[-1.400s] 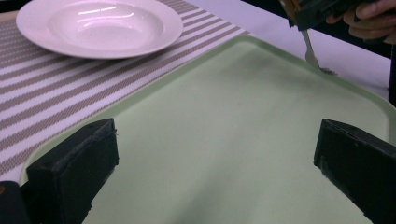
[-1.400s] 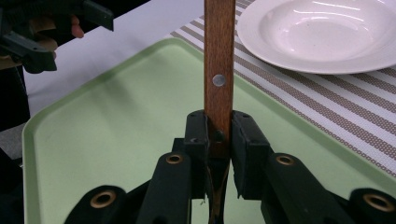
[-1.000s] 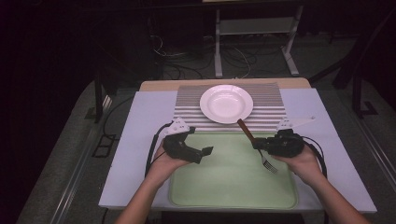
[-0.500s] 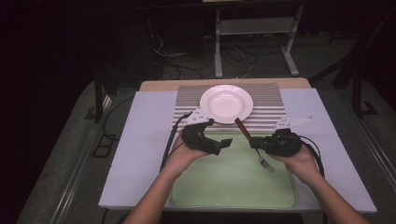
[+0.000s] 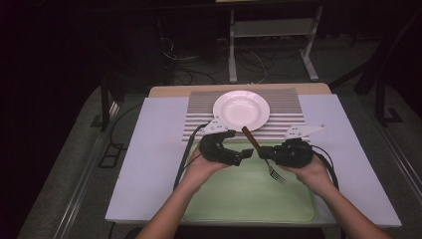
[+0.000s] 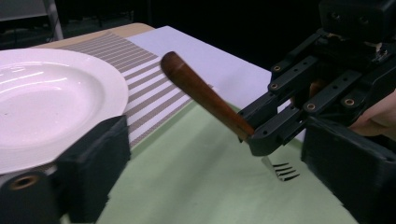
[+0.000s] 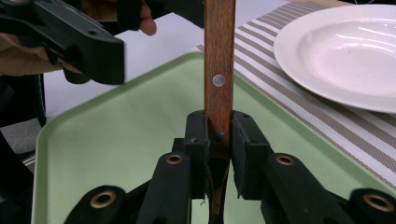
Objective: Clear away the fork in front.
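Nothing readable anywhere here, honestly. No lettering, brand, number or sign on the white plate (image 5: 241, 110), the striped placemat (image 5: 288, 107), the green tray (image 5: 249, 194) or the fork's wooden handle (image 7: 219, 70). The black gripper bodies look unmarked too.

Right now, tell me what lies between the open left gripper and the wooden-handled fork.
Nothing: in the left gripper view, the gap from the left gripper to the wooden-handled fork is bare air above the pale green tray.
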Motion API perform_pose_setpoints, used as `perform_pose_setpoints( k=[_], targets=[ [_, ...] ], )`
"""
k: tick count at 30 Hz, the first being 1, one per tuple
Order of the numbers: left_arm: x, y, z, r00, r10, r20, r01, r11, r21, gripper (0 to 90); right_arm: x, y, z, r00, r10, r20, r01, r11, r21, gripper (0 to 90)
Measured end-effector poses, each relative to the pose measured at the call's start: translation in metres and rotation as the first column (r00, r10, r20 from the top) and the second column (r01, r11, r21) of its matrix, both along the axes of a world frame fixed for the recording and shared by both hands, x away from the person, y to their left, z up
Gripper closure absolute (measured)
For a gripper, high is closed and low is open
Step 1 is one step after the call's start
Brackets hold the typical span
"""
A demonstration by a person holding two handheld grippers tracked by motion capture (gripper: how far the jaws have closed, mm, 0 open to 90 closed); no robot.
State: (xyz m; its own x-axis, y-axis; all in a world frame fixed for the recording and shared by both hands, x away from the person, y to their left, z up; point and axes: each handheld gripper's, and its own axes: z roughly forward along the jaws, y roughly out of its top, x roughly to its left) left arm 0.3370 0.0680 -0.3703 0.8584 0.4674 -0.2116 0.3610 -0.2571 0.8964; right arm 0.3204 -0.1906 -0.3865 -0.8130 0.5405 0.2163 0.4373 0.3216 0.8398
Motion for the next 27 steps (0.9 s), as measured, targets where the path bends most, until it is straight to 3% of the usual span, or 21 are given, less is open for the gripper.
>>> perform_pose_setpoints(
  k=[10, 12, 18, 27],
  targets=[
    [0.002, -0.003, -0.002, 0.9997, 0.014, -0.022, -0.014, 0.9998, -0.017, 29.3, -0.001, 0.01, 0.0, 0.9998, 0.018, 0.006, -0.018, 1.0, 0.009, 76.7],
    [0.003, -0.004, -0.003, 0.9995, 0.017, -0.027, -0.018, 0.9996, -0.022, 36.5, -0.002, 0.011, 0.0, 0.9998, 0.021, 0.006, -0.021, 1.0, 0.011, 76.7],
    [0.005, -0.005, -0.006, 0.9981, 0.021, -0.058, -0.024, 0.9989, -0.041, 50.3, -0.002, 0.014, 0.001, 0.9996, 0.022, 0.016, -0.022, 1.0, 0.016, 76.7],
    [0.006, -0.006, -0.009, 0.9938, 0.015, -0.11, -0.023, 0.9975, -0.067, 63.3, -0.003, 0.018, 0.001, 0.9993, 0.021, 0.03, -0.021, 1.0, 0.006, 76.6]
  ],
)
